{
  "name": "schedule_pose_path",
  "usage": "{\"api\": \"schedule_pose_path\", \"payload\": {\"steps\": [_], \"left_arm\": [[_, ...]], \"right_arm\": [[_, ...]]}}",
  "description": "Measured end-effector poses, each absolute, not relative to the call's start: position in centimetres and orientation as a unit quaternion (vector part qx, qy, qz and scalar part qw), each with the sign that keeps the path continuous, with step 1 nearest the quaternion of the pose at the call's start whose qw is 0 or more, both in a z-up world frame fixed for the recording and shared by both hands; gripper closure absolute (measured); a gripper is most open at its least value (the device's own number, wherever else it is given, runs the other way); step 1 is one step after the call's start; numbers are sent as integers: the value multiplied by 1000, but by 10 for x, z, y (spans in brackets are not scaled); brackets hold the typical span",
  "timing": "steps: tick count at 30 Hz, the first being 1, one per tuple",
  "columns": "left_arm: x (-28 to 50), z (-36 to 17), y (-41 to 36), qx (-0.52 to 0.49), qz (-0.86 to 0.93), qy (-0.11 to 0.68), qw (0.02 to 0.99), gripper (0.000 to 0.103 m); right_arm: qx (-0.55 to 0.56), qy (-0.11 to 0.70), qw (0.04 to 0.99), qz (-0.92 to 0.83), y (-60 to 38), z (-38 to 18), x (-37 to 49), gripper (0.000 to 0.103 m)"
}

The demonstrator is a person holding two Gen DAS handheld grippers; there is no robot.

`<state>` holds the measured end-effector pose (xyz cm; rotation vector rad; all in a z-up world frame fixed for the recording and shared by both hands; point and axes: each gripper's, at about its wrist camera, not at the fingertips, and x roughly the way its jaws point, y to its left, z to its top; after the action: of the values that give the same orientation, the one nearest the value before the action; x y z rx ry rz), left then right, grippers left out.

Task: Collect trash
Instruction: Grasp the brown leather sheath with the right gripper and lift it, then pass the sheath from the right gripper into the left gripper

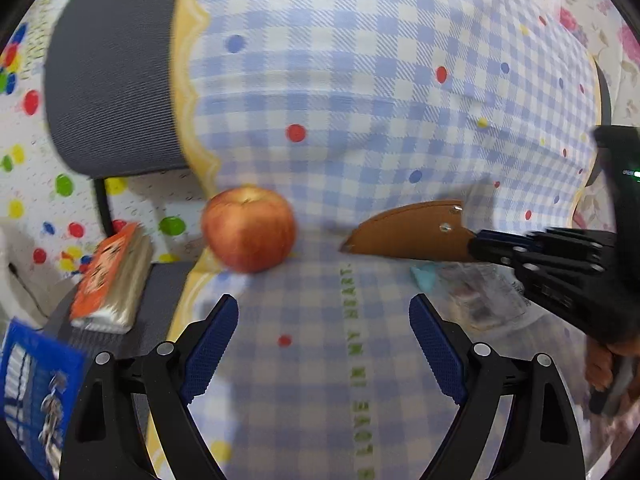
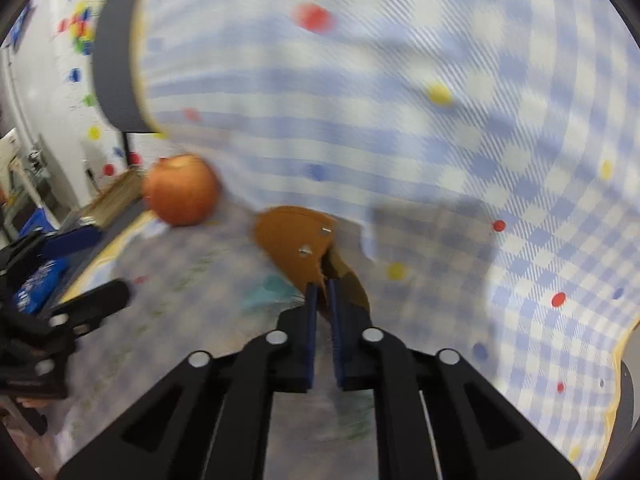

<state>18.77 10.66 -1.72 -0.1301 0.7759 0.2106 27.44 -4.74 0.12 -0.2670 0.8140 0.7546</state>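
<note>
Checked cloth [image 1: 360, 92] reads "LOVE IN MY HEART" in green letters

Each camera rides just behind its own claw, looking steeply down along the fingers, close over the checked cloth [image 1: 360, 80]. Both views share the apple [image 1: 249, 229] and brown sheath [image 1: 412, 232]; each also catches the other claw at its edge.

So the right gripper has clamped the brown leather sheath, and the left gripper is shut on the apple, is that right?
Not quite. The right gripper is clamped on the brown leather sheath, but the left gripper is open and empty. The left wrist view shows the apple on the checked cloth, beyond its fingertips.
</note>
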Motion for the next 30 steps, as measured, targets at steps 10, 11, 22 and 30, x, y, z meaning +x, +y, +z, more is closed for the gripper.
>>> {"api": "schedule_pose_path", "payload": {"steps": [10, 11, 22, 30], "left_arm": [[130, -15, 122, -83, 135, 380, 911, 16], [126, -14, 123, -86, 135, 380, 911, 16], [103, -18, 98, -125, 89, 407, 900, 16], [122, -41, 63, -101, 68, 434, 892, 17]], "right_arm": [[-36, 429, 793, 430, -70, 2, 148, 91], [-35, 425, 797, 428, -71, 4, 140, 80], [2, 388, 865, 317, -135, 1, 132, 61], [72, 392, 881, 255, -162, -16, 176, 61]]}}
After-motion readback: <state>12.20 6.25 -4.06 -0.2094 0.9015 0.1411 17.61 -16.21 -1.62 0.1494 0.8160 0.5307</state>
